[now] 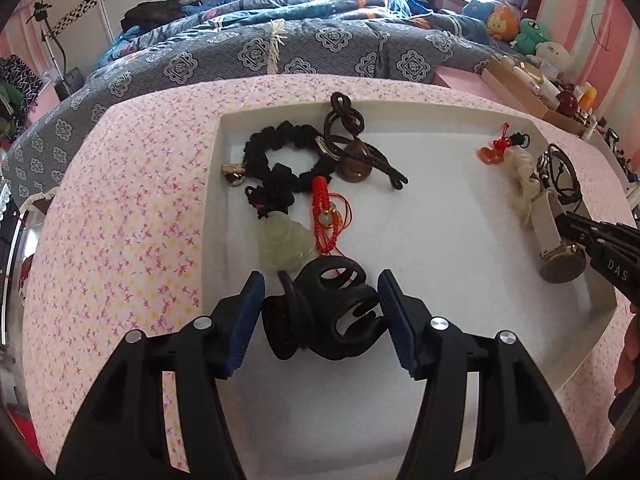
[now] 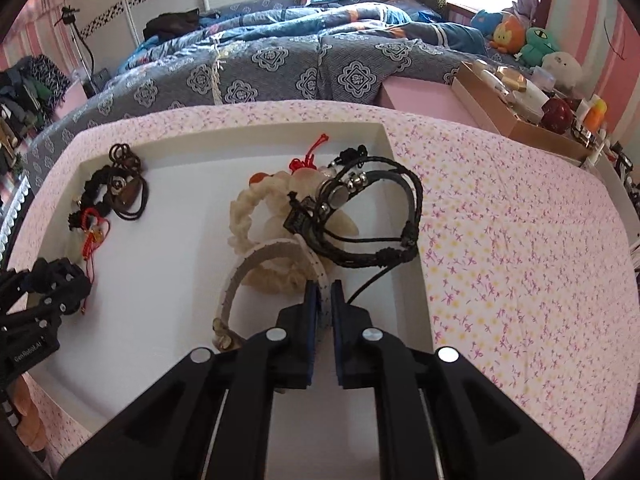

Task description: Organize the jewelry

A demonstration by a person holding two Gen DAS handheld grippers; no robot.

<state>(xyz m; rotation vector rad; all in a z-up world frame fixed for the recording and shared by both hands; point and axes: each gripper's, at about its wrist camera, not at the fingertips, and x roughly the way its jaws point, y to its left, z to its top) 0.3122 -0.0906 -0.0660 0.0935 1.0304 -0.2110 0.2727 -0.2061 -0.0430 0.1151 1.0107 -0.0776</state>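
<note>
My left gripper point(image 1: 320, 292) is shut on a black hair claw clip point(image 1: 332, 320), held just over the near left part of the white tray point(image 1: 440, 240). Beyond the clip lie a pale green jade pendant point(image 1: 282, 246), a red cord bracelet point(image 1: 324, 216), a black braided band point(image 1: 280, 152) and a brown gourd pendant point(image 1: 354, 160). My right gripper point(image 2: 325, 292) is shut on the white strap point(image 2: 256, 264) of a gold-faced watch point(image 1: 562, 266). The watch rests against a cream scrunchie point(image 2: 244, 216) and black leather bracelets point(image 2: 372, 216) by the tray's right wall.
The tray sits on a pink floral tablecloth point(image 2: 520, 240). A bed with grey-blue quilts point(image 1: 320, 52) runs behind the table. An open cardboard box point(image 2: 500, 112) of bottles stands at the back right, with plush toys point(image 2: 532, 40) beyond. An orange charm on a red knot point(image 1: 494, 154) lies far right in the tray.
</note>
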